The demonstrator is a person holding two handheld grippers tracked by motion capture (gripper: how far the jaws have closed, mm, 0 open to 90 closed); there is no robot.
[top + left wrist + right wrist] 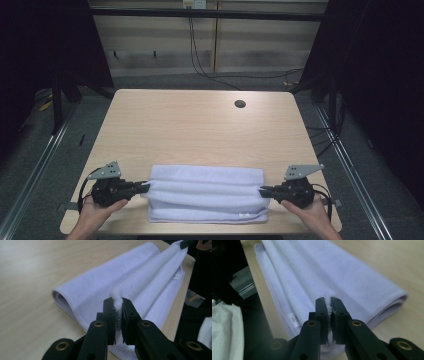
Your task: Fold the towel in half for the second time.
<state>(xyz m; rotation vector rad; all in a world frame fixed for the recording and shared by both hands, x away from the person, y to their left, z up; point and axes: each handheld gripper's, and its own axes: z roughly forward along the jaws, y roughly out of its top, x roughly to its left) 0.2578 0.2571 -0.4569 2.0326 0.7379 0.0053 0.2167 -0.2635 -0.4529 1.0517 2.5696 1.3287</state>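
A pale lavender towel (207, 192) is lying folded on the near part of the wooden table (200, 125), long side running left to right, close to the person's edge. It is lying in several layers; the far edge is showing a rounded fold, and a small label (243, 216) is sitting near the front right corner.

The left gripper (142, 187) is reaching in from the left end of the towel, held in the person's left hand (97, 210). In the left gripper view its black jaws are pressing together on a ridge of the terry cloth (117, 300), the fabric bunching up between them.

The right gripper (265, 190) is meeting the towel's right end, with the right hand (312, 210) behind it. In the right gripper view the jaws are closing on a thin pinch of towel (328, 302), the cloth's folded layers (392, 305) stacking up to one side.

Both grippers are sitting at about the same depth on the table, facing each other across the towel. A grey three-cornered plate is standing up on each gripper. A round dark hole (240, 104) is sitting in the tabletop near the far right. Cables (200, 60) are trailing down the wall beyond the table.
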